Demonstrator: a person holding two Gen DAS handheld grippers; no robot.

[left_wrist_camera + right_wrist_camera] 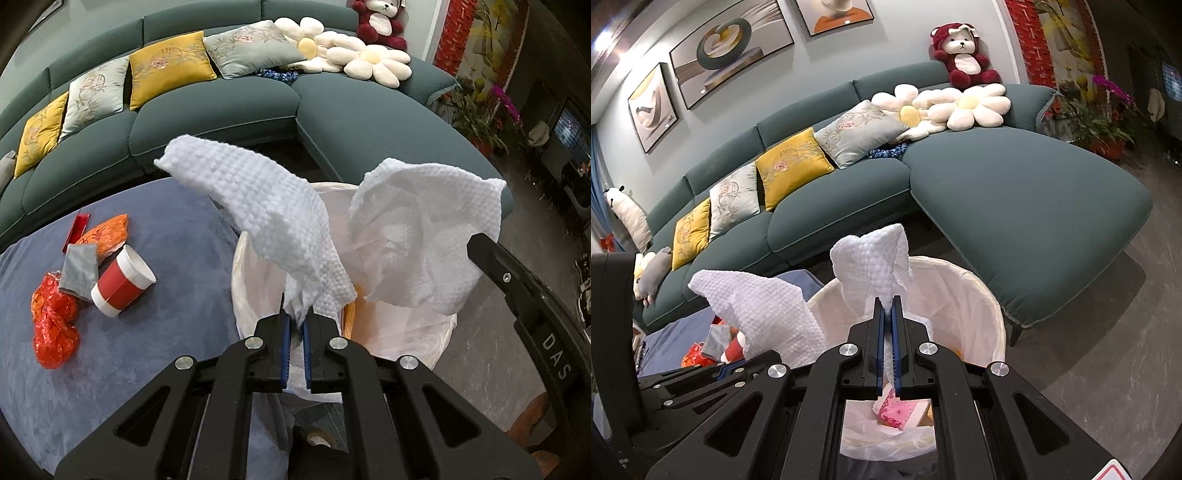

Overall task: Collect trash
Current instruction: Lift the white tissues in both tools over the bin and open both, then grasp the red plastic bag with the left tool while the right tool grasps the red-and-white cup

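My left gripper is shut on a white paper towel and holds it over the rim of a trash bin lined with a white bag. My right gripper is shut on a second white paper towel above the same bin. The right gripper's towel also shows in the left wrist view, and the left one in the right wrist view. A pink wrapper lies inside the bin.
On the blue table lie a red-and-white paper cup, a grey packet, an orange wrapper and a red crumpled bag. A green sofa with cushions stands behind.
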